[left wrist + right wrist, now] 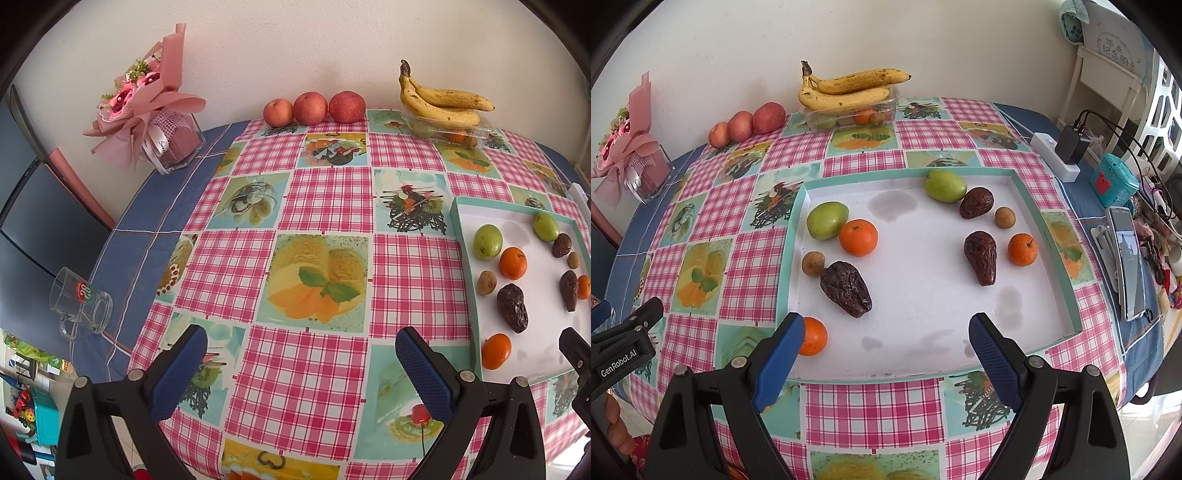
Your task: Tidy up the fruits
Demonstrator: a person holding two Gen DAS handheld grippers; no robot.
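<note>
A shallow white tray [923,295] with a teal rim lies on the checked tablecloth. In it are two green fruits [826,220] [945,185], three oranges [858,237] [1022,249] [812,336], three wrinkled dark fruits [846,288] [981,256] [976,202] and two small brown round fruits [813,263] [1004,217]. My right gripper [886,334] stands open over the tray's near edge, empty. My left gripper [301,349] is open over the tablecloth, left of the tray [467,266], empty.
Three apples [310,108] and a clear box with bananas [443,98] on top line the far wall. A pink bouquet [147,110] and a glass mug [83,302] sit at the left. A phone [1126,258], a power strip [1056,155] and clutter lie at the right.
</note>
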